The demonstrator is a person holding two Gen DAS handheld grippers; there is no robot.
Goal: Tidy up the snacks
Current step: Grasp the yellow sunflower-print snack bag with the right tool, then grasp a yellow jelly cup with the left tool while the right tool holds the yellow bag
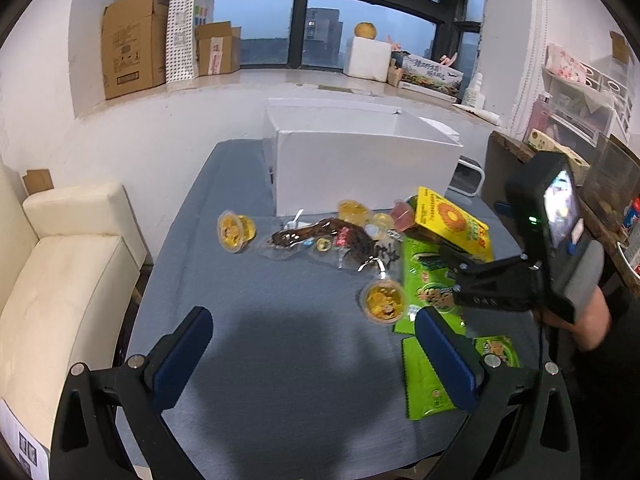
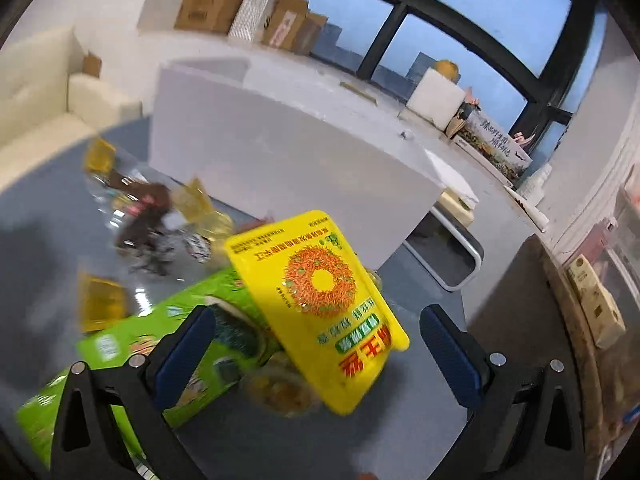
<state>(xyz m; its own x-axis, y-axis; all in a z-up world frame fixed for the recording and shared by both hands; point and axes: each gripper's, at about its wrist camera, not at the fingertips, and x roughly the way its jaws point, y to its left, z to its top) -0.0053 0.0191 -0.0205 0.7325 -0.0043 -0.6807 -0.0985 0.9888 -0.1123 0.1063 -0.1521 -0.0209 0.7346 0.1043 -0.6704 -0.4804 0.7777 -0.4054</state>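
A pile of snacks lies on the blue-grey table (image 1: 260,340) in front of an open white box (image 1: 360,168). A yellow snack packet (image 1: 452,222) leans on green packets (image 1: 424,280); jelly cups (image 1: 236,232) and a dark sausage pack (image 1: 316,236) lie to the left. My left gripper (image 1: 312,352) is open and empty above bare table. My right gripper (image 2: 316,344) is open, its fingers either side of the yellow packet (image 2: 320,300), not touching it. The green packets (image 2: 160,344) lie under it. The right gripper also shows in the left wrist view (image 1: 460,276).
A cream sofa (image 1: 60,280) stands left of the table. A wooden shelf with boxes (image 1: 560,152) stands at the right. Cardboard boxes (image 1: 132,44) sit on the window sill behind. A white stool (image 2: 452,248) stands right of the white box (image 2: 280,152).
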